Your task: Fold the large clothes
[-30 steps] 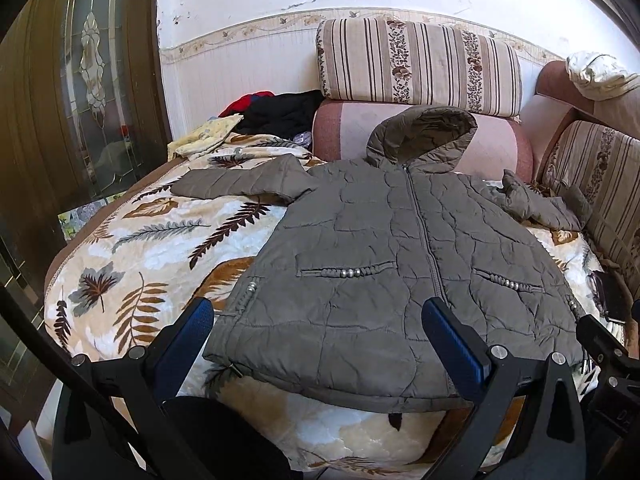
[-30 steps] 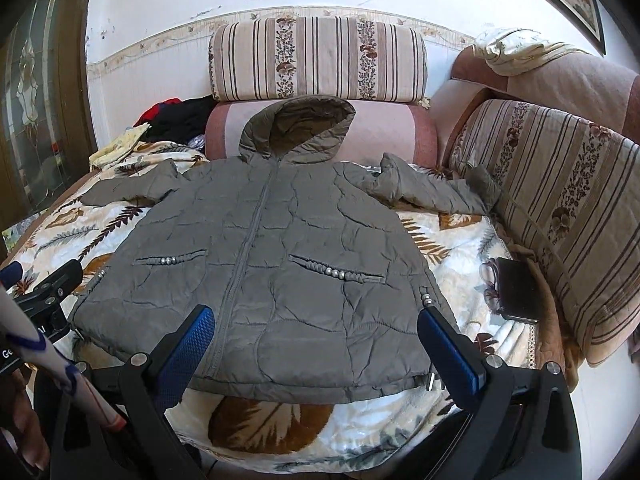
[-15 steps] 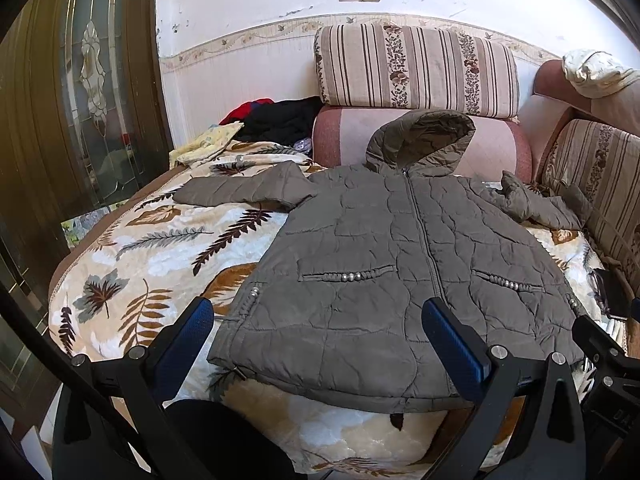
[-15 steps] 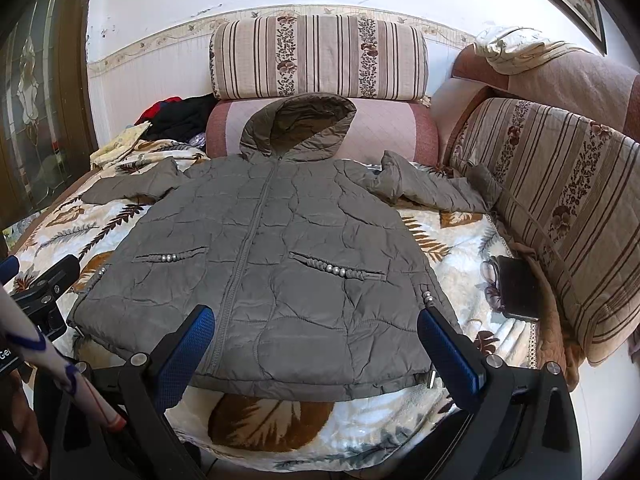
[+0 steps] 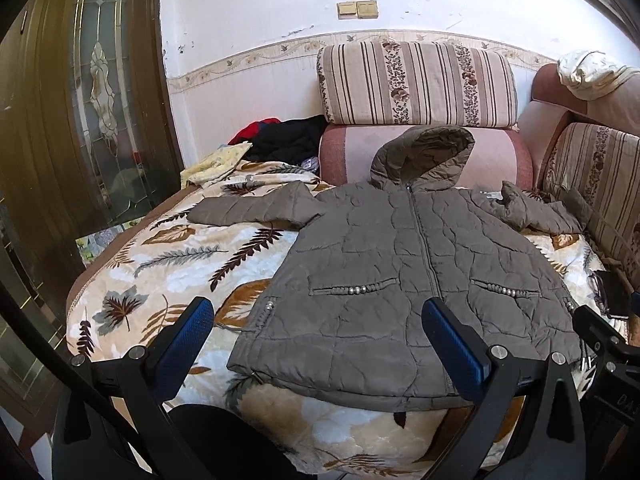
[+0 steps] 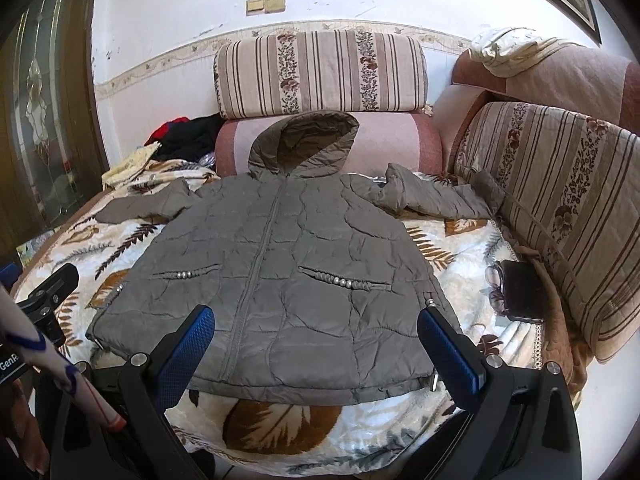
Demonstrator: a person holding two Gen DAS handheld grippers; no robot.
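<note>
1. Quilted grey-brown hooded jacket (image 5: 404,280): lies front-up and zipped on the leaf-print blanket (image 5: 160,264), hem toward the cameras, hood (image 5: 424,156) at 12 o'clock, propped against the pink bolster (image 5: 496,160).
2. Sleeves: in the left wrist view, one sleeve (image 5: 256,210) stretches flat toward 9 o'clock; the other sleeve (image 5: 536,212) lies crumpled toward 3 o'clock, its end near the striped side cushion (image 5: 600,176).
3. Left gripper (image 5: 316,336): released, blue-padded fingers (image 5: 184,344) spread wide. It hangs just short of the hem, touching nothing; the hem's left corner shows between the fingers.
4. Right gripper (image 6: 316,344): likewise released and empty, pads (image 6: 452,356) wide apart, framing the hem's right half from 6 o'clock, apart from the fabric.
5. Striped back cushion (image 6: 320,72): rests atop the bolster at 12 o'clock, against the wall.
6. Pile of red and black clothing (image 5: 288,140): at 11 o'clock from the jacket, beside a yellow cloth (image 5: 216,162).
7. Dark wallet-like item (image 6: 520,292) with eyeglasses (image 6: 496,284) just beside it: at 3 o'clock from the jacket's hem, at the blanket's edge.
8. Glazed wooden door (image 5: 96,92): at 9 o'clock in the left wrist view.
</note>
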